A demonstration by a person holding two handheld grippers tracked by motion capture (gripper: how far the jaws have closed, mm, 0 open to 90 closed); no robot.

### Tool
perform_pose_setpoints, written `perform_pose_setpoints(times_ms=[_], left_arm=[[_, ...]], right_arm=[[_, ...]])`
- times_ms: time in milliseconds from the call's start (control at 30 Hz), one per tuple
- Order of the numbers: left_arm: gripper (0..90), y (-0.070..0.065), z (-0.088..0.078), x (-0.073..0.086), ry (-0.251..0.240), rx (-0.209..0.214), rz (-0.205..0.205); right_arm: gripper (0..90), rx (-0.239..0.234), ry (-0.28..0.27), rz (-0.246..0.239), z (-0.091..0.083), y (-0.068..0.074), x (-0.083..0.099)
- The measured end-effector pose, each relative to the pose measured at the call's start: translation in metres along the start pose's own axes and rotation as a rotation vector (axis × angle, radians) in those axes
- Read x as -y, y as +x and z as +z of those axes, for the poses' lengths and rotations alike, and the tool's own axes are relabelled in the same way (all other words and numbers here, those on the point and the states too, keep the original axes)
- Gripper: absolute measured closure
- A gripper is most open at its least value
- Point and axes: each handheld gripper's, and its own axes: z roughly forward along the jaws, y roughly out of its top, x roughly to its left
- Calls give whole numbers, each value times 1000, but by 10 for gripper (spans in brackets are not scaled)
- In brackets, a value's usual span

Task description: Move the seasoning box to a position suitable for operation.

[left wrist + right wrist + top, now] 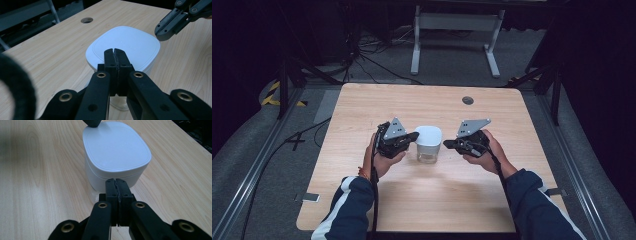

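My left gripper and right gripper both sit clenched on nothing, flanking the white-lidded jar mid-table. Left tip hangs over the lid's edge, right just beside it. Risk, I judge: a closed-jaw nudge tips or slides the jar, since nothing grips it.

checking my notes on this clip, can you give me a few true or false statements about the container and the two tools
1. The white lid is on the container. True.
2. The left tool has its jaws wide open. False: they are shut together, with nothing between them.
3. The container stands between the two tools on the wooden table. True.
4. The right tool holds the lid in the air. False: its jaws are shut on nothing, beside the container.
5. The container lies on its side. False: it stands upright.
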Motion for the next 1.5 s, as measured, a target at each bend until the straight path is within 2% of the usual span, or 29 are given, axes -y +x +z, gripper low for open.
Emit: perform_pose_setpoints(times_ms=[100, 200, 267, 400, 467, 533, 600, 633, 700, 767, 833, 1000, 1067, 1500], left_arm=[[900, 1, 1, 2, -18, 12, -19], [900, 1, 0, 2, -15, 10, -17], [900, 0, 1, 0, -9, 13, 6], [900, -1, 0, 0, 0, 10, 17], [900, 1, -1, 1, -6, -13, 4], [900, 3, -1, 3, -17, -10, -24], [900, 3, -1, 3, -18, -11, -26], [900, 2, 0, 2, -17, -8, -5], [900, 0, 2, 0, -12, -22, 10], [900, 2, 2, 0, -12, -12, 16], [900, 2, 1, 2, -16, -14, -11], [900, 3, 0, 2, -19, -8, -5], [900, 4, -1, 4, -26, -6, -24], [900, 5, -1, 4, -23, -8, -18]], right_arm=[[896, 1, -4, 1, 0, 0, 0], [896, -1, -1, 7, 0, 0, 0], [896, -1, 5, 1, 2, 0, 0], [896, 0, 10, 4, 5, 0, 1], [896, 1, 9, 5, 5, 0, 1], [896, -4, 8, 3, 5, 2, 0], [896, 0, 9, -3, 5, 2, 0], [896, -1, 8, -2, 5, 2, 0], [896, 5, 8, -1, 6, 1, 0], [896, 7, 9, 4, 6, 0, 0], [896, 3, 8, 6, 6, 0, 0], [896, 0, 12, -9, 8, 2, -2], [896, -4, 12, -2, 9, 2, -2], [895, 5, 25, -5, 9, 1, -1]])
